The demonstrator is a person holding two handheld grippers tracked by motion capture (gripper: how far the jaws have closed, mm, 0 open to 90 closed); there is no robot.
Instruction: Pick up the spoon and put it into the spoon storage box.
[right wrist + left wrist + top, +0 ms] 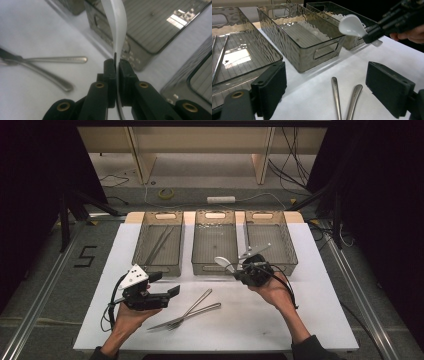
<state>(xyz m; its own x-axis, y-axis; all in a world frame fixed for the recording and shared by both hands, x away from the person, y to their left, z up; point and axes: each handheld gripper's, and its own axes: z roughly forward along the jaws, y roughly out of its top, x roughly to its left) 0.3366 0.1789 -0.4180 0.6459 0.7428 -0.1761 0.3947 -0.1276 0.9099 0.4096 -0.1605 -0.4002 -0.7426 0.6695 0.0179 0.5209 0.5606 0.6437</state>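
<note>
A white plastic spoon (223,262) hangs above the table just in front of the middle bin (215,268). My right gripper (241,270) is shut on its handle. In the right gripper view the black pads (116,67) pinch the thin white handle (118,25) edge-on. The left gripper view shows the spoon bowl (351,25) held up by the right gripper (374,35) at the upper right. My left gripper (165,284) rests low at the front left, open with nothing between its jaws (327,90). Two metal pieces of cutlery (192,312) lie crossed on the white table.
Three grey see-through bins stand in a row at the back: left bin (150,268) with long metal utensils inside, the middle bin, and the right bin (287,245) with a metal piece along its left wall. The metal handles (335,92) lie just ahead of my left jaws.
</note>
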